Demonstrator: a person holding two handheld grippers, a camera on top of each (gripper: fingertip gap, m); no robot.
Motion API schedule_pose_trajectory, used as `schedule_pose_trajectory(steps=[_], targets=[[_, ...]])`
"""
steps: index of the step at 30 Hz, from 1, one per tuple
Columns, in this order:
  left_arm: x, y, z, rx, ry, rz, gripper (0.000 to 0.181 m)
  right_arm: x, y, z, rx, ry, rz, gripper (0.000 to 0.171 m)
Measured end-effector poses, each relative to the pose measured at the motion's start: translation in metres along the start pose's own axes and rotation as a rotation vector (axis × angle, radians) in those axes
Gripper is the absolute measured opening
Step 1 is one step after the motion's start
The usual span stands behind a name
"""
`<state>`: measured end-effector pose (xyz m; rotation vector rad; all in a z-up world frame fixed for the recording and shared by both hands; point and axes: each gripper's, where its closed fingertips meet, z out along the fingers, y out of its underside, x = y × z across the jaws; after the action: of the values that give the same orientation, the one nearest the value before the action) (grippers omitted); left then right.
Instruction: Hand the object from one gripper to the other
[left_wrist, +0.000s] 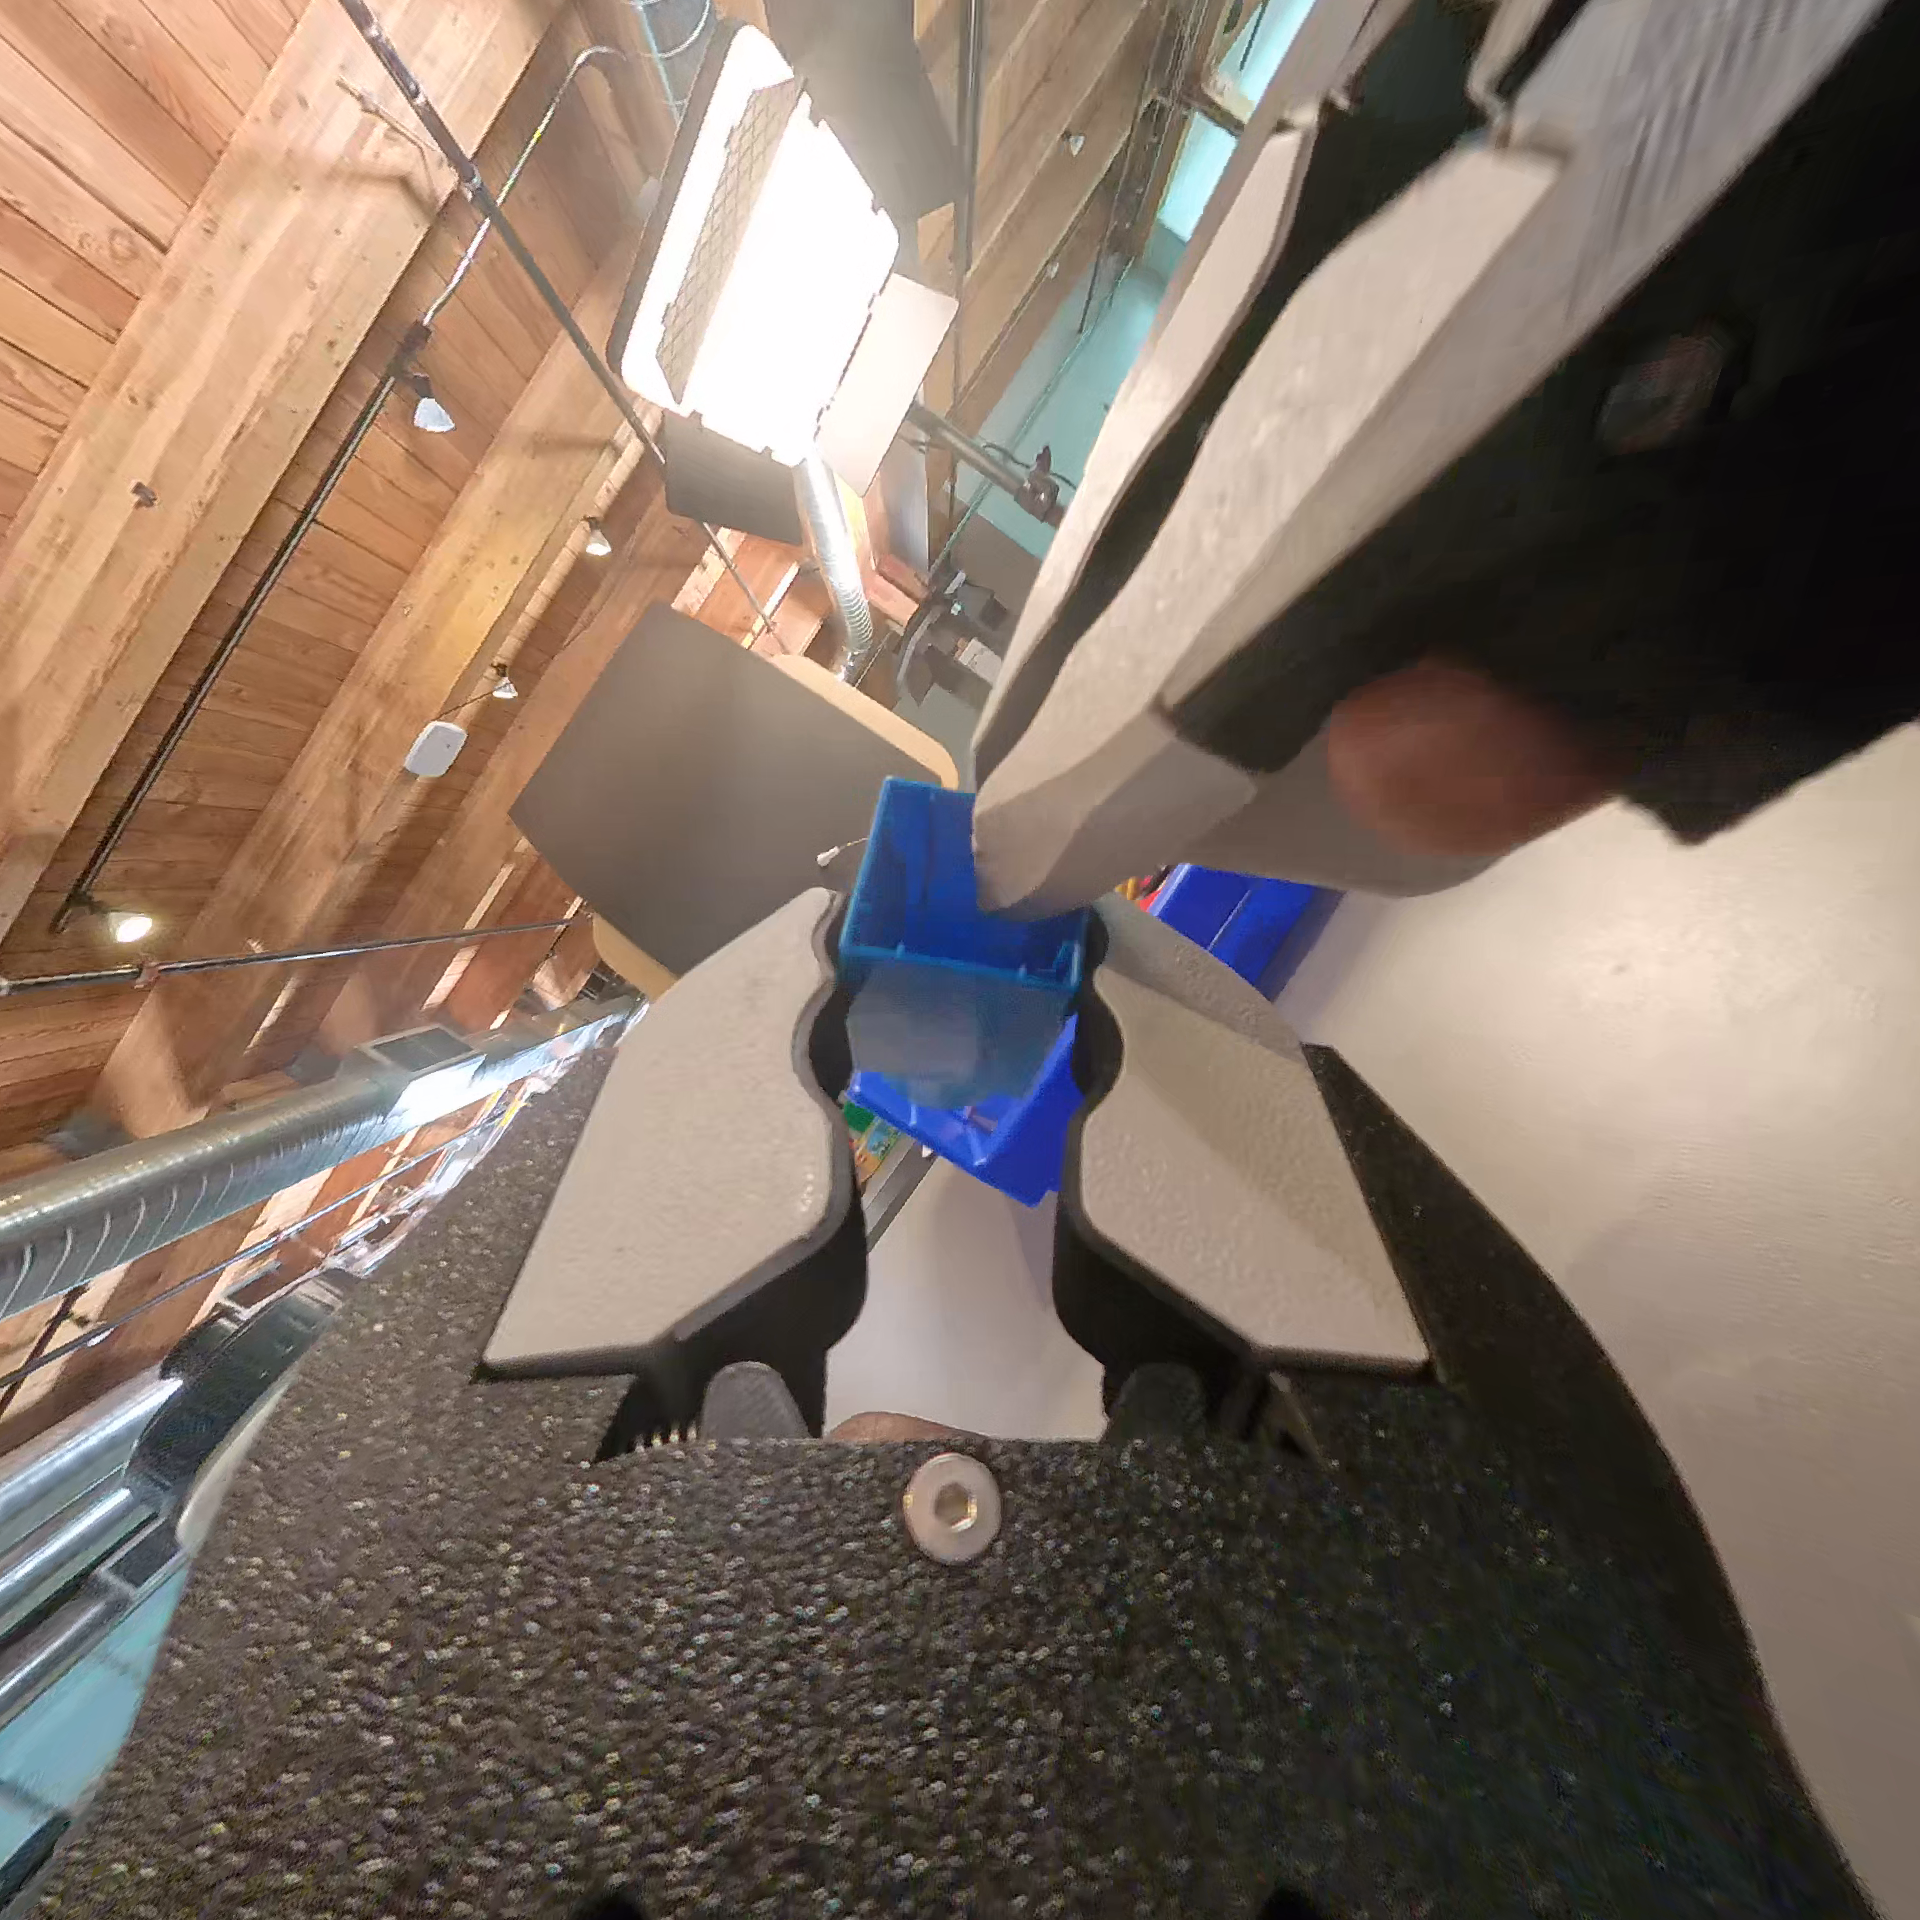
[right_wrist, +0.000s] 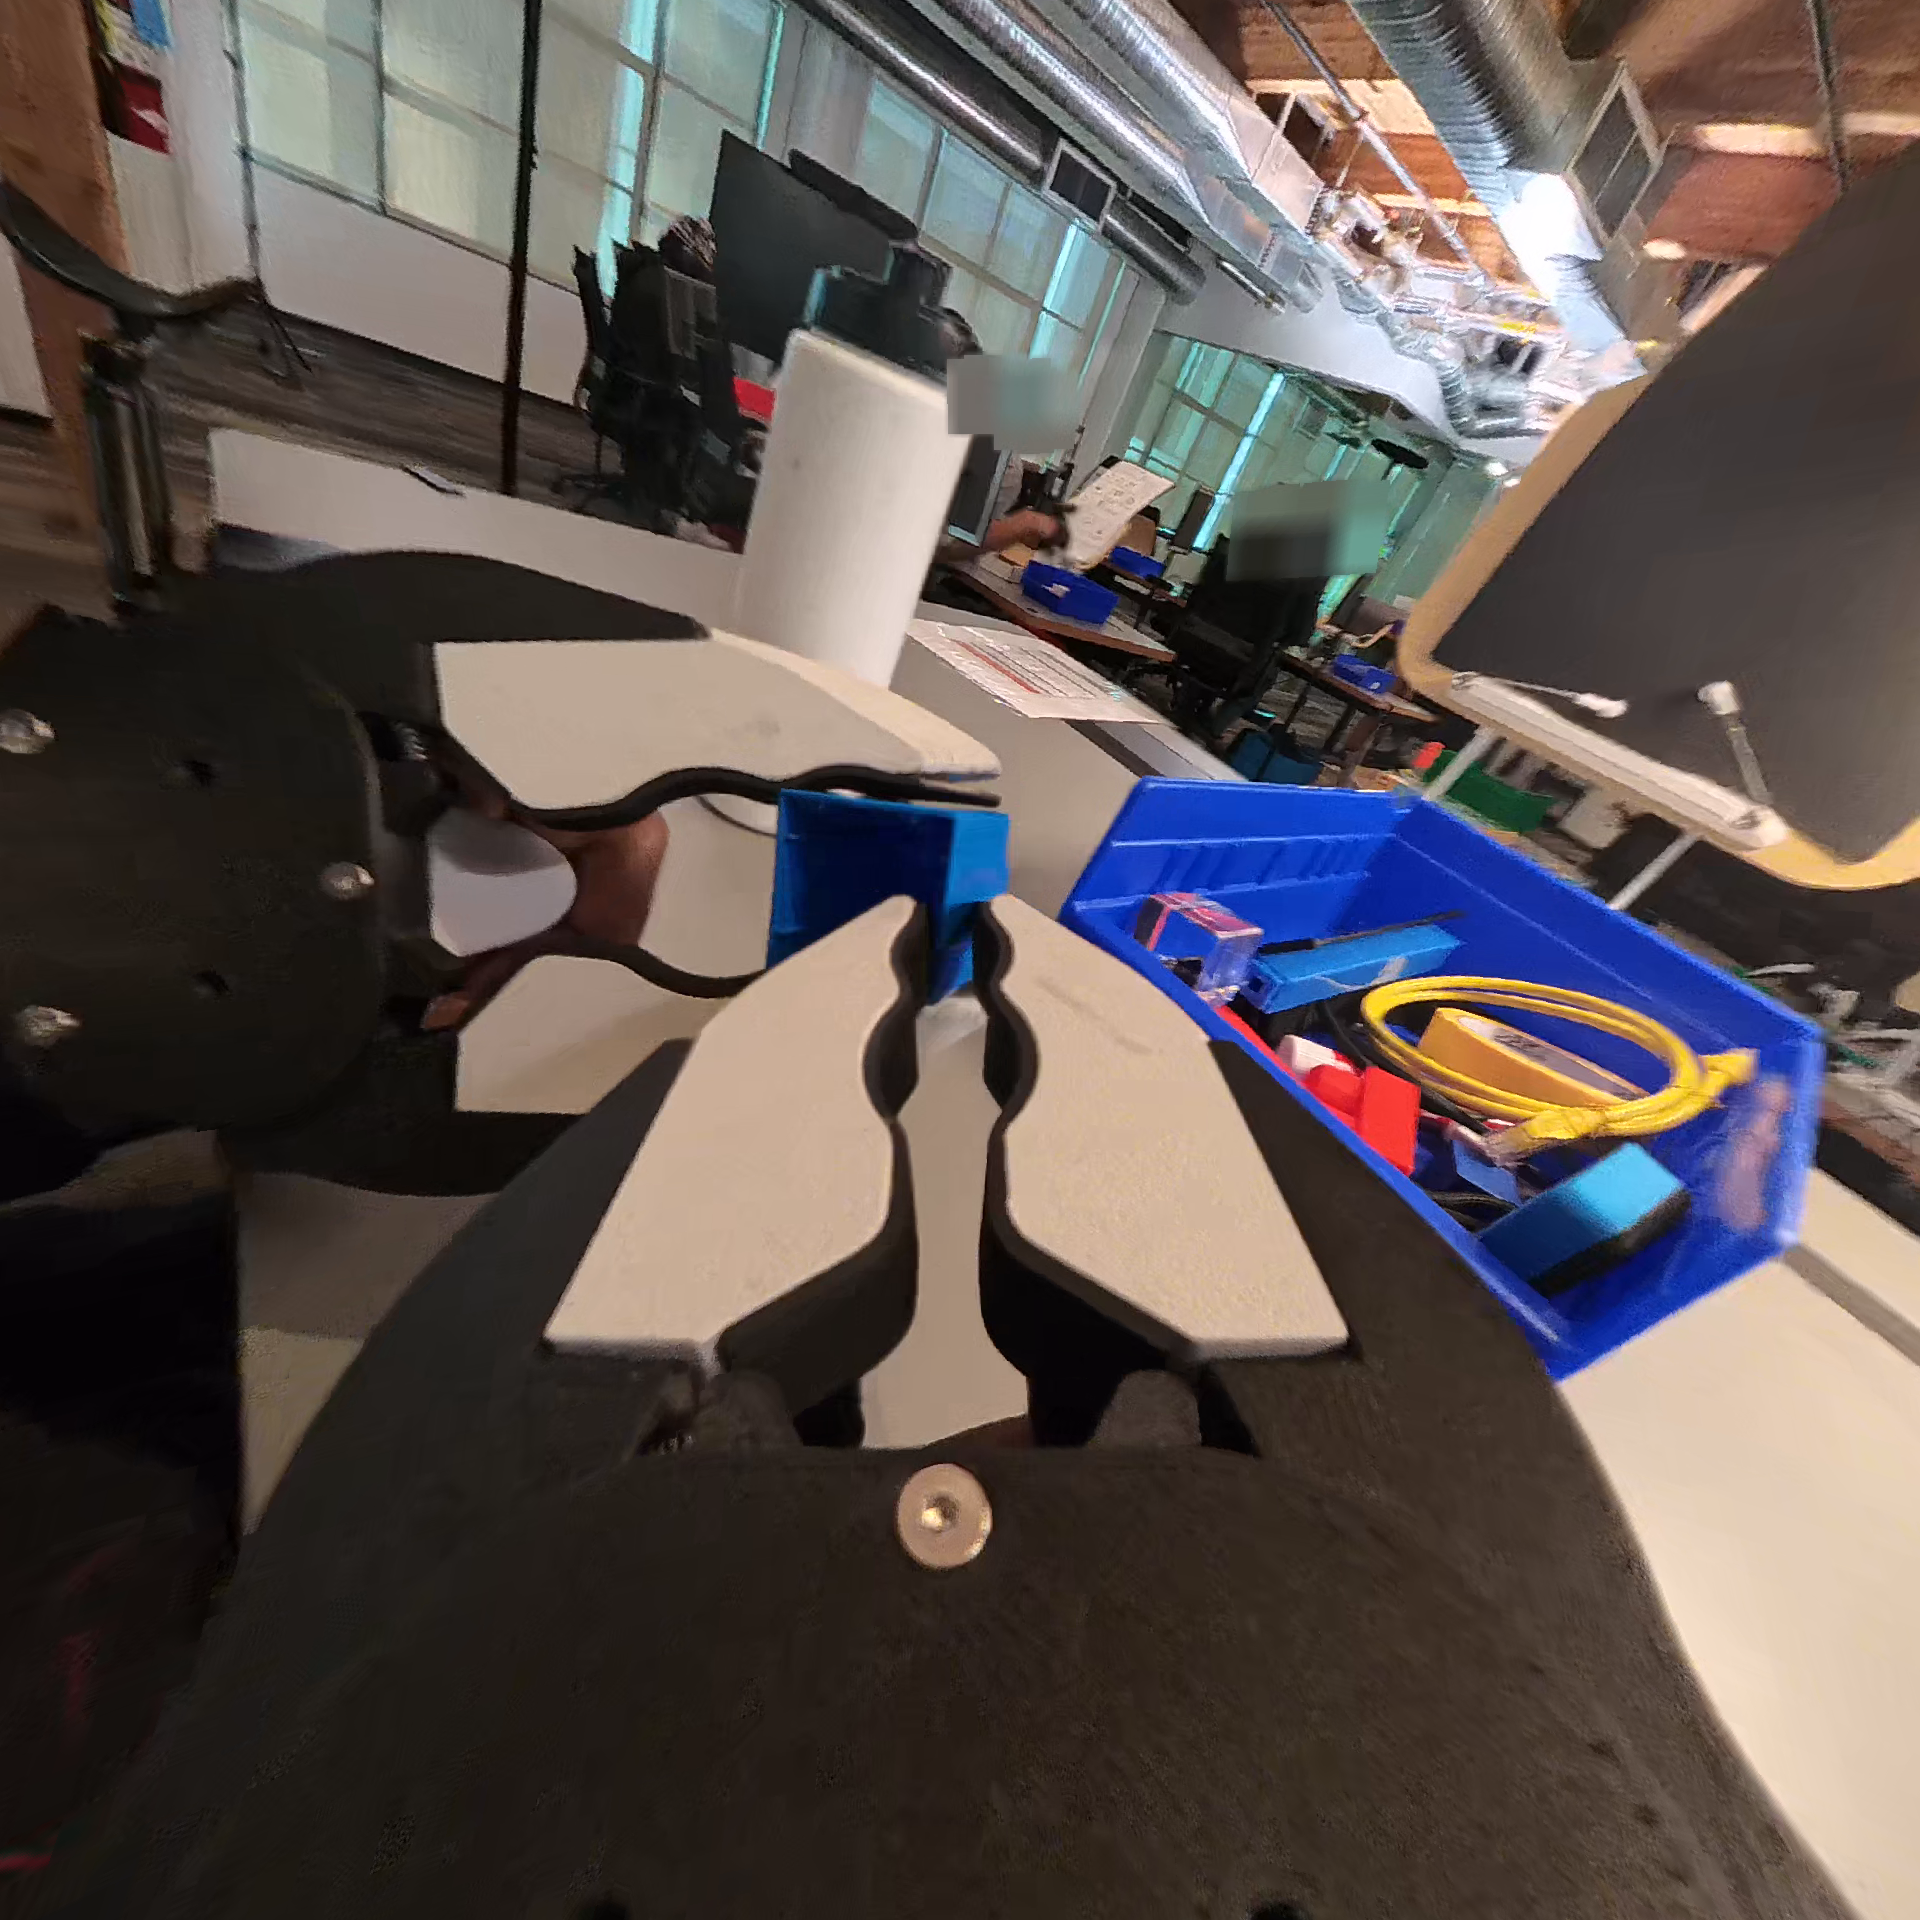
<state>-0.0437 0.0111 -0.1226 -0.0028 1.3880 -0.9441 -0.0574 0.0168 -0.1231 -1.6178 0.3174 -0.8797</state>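
Observation:
A small open blue box (left_wrist: 914, 883) hangs in the air between both grippers. In the left wrist view my left gripper (left_wrist: 961, 940) has its two grey fingers pressed on the box's opposite sides. My right gripper (left_wrist: 997, 883) comes in from the upper right, its tips pinching one wall of the box. In the right wrist view my right gripper (right_wrist: 951, 930) is shut on the near wall of the blue box (right_wrist: 862, 862). The left gripper's upper finger (right_wrist: 707, 717) lies on top of the box; its lower fingertip is hidden behind my right fingers.
A blue bin (right_wrist: 1299, 842) on the white table (right_wrist: 1714, 1558) stands right of the box, holding a yellow cable (right_wrist: 1558, 1049), red parts and other small items. A white paper roll (right_wrist: 852, 499) stands behind. A black board (right_wrist: 1714, 499) hangs at upper right. Left and right tips are no more than a few centimetres apart.

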Motion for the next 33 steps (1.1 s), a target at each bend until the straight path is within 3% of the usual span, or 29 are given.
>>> schedule_pose_trajectory(steps=[2, 6, 12, 15, 19, 21, 28, 33], targets=[[0.001, -0.001, 0.000, 0.012, 0.021, -0.046, 0.044, 0.005, -0.002, -0.001, 0.004, 0.065, -0.094, 0.003], [-0.003, 0.001, 0.002, 0.049, 0.132, -0.330, 0.064, 0.015, -0.013, -0.010, 0.057, 0.160, -0.256, 0.004], [-0.022, -0.013, -0.009, 0.252, 0.355, -0.867, 0.064, 0.028, -0.036, -0.034, 0.193, 0.354, -0.640, 0.003], [-0.023, -0.028, -0.020, 0.356, 0.587, -1.180, 0.063, 0.016, -0.046, -0.041, 0.267, 0.374, -0.777, 0.002], [-0.013, -0.049, -0.038, 0.416, 1.040, -1.590, 0.063, -0.001, -0.051, -0.042, 0.331, 0.354, -0.859, 0.002], [-0.015, -0.058, -0.046, 0.456, 1.154, -1.674, 0.066, -0.007, -0.051, -0.041, 0.345, 0.341, -0.885, 0.003], [-0.002, -0.075, -0.053, 0.445, 1.314, -1.773, 0.057, -0.027, -0.054, -0.039, 0.406, 0.267, -0.887, 0.003], [-0.008, -0.070, -0.047, 0.509, 1.148, -1.732, 0.041, -0.021, -0.048, -0.035, 0.363, 0.261, -0.837, 0.005]])
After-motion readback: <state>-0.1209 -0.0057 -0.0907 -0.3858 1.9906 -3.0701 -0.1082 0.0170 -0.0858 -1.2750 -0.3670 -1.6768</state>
